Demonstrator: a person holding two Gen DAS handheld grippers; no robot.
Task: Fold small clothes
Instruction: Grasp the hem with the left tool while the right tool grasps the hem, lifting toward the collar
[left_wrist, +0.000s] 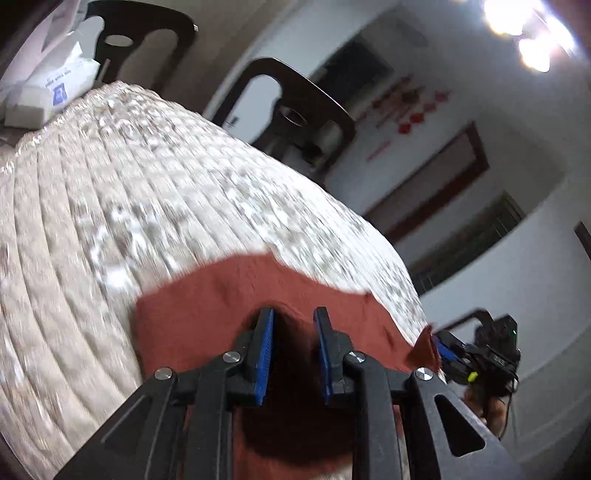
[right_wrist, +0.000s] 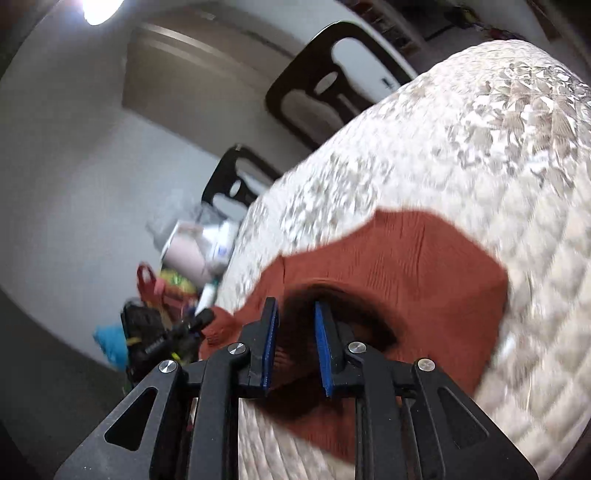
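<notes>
Rust-red knitted garment (right_wrist: 406, 266): lies partly folded on cream quilted floral tablecloth (left_wrist: 110, 221), near its edge. Left gripper (left_wrist: 293, 314): jaws narrowly parted above the cloth, gripping nothing. Right gripper (right_wrist: 295, 304): the same. Dark wooden chairs (left_wrist: 295, 107) behind.

A table under a quilted cream floral cloth (left_wrist: 184, 192) filled the room's middle. Dark cut-out chair backs (left_wrist: 295, 110) stood along its far edge. Beyond the table: pale walls (left_wrist: 517, 266), red wall decorations (left_wrist: 406, 110) (blurred, unreadable), and a glaring ceiling lamp (left_wrist: 528, 33) overhead.
</notes>
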